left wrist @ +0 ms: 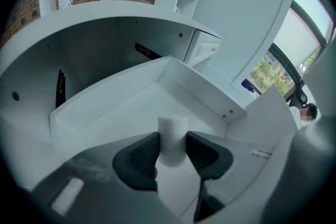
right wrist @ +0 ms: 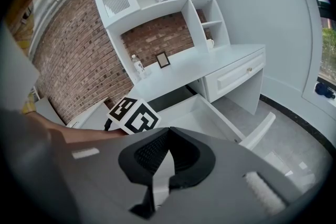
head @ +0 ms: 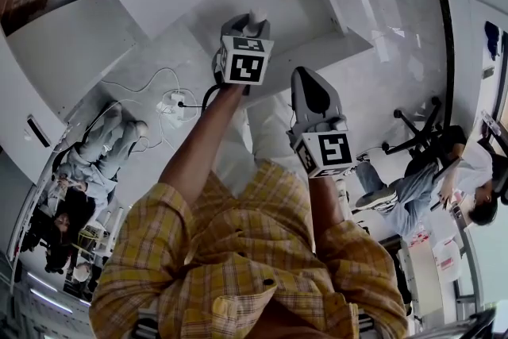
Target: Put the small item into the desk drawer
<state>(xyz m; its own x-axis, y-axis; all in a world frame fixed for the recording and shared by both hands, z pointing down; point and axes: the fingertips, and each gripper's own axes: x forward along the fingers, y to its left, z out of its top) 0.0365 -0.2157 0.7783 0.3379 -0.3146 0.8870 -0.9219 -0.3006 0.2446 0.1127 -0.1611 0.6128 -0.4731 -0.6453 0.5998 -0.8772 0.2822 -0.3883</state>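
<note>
A small white cylinder (left wrist: 172,135) stands upright between the dark pads of my left gripper (left wrist: 172,152), which is shut on it. It hangs over the white desk drawer (left wrist: 126,107), which is pulled open and shows a bare floor. From the head view, the left gripper (head: 246,44) reaches forward with the white item (head: 256,15) at its tip. My right gripper (right wrist: 168,136) is held back and to the right of the drawer (right wrist: 207,113), its jaw tips touching with nothing between them. The left gripper's marker cube (right wrist: 134,115) shows in the right gripper view.
The white desk (right wrist: 220,60) carries a water bottle (right wrist: 137,65) and a small picture frame (right wrist: 163,59), with shelves above against a brick wall. A second, closed drawer (right wrist: 236,75) is at its right. People sit at the left (head: 87,163) and right (head: 444,171); cables (head: 171,103) lie on the floor.
</note>
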